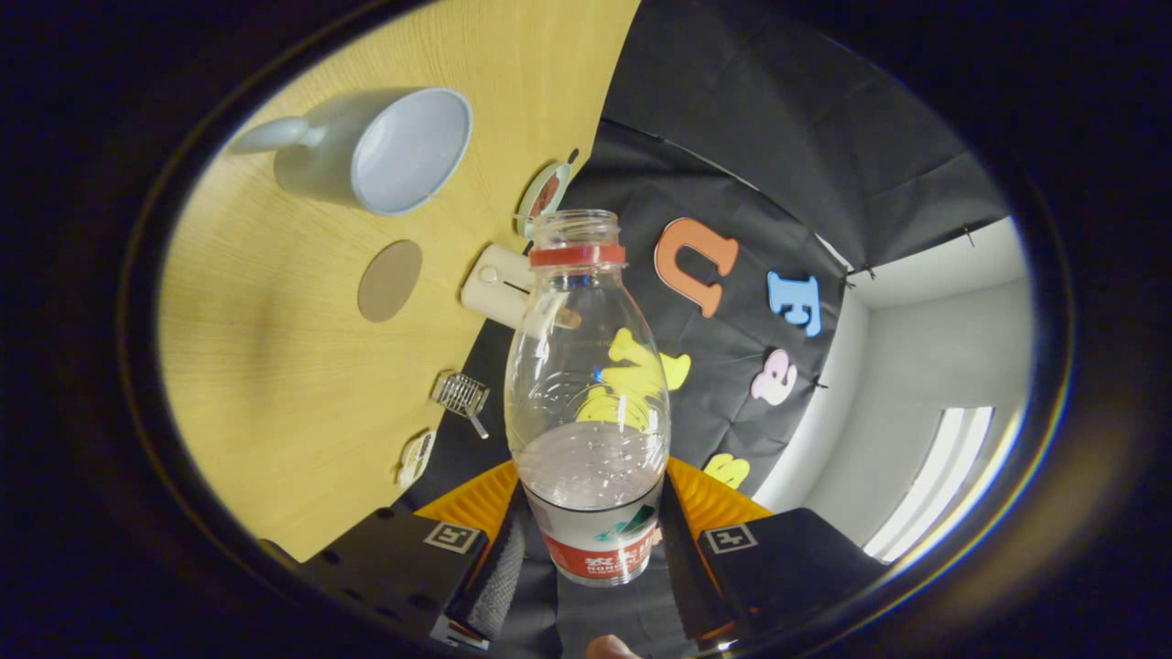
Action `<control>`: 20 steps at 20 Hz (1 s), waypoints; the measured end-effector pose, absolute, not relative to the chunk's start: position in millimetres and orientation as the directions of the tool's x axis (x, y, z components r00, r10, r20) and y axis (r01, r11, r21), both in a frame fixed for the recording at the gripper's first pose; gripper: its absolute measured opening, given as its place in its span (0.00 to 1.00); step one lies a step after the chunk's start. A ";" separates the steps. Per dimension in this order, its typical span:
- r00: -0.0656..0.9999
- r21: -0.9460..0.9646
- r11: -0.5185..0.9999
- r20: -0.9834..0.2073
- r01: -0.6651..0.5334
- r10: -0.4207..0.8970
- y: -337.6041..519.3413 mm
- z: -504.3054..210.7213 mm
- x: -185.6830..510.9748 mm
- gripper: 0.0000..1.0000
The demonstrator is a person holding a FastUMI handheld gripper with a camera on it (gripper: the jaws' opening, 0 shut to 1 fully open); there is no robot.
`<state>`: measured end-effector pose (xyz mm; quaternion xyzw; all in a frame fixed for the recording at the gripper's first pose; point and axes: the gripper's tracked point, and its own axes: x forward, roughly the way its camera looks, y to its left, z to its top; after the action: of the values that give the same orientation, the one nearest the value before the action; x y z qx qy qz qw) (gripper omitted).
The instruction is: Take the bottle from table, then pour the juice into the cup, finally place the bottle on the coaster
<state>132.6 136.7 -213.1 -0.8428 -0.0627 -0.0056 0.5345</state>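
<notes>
A clear plastic bottle (586,403) with a red neck ring and no cap stands between my fingers, and my gripper (591,540) is shut on its labelled lower part. Pale liquid fills roughly its lower third. The whole scene appears rolled sideways, so the wooden table (275,366) rises to the left of the bottle. On it rests a pale grey cup (385,146) with a handle, its mouth open and nothing visible inside, beyond and to the left of the bottle's neck. A round brown coaster (390,280) lies flat on the wood between the cup and my fingers.
A white box-like device (494,286) and a round lidded object (547,194) sit at the table's far edge by the black cloth wall. A small wire basket (462,395) and a small label-like piece (417,456) lie near that edge too. A white wall and window (943,476) are beyond.
</notes>
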 end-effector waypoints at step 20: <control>0.994 -0.987 0.115 -0.109 -0.108 -0.002 117.4 -258.1 118.7 0.75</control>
<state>118.7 117.4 -258.1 -0.6643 0.0414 0.0356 0.7455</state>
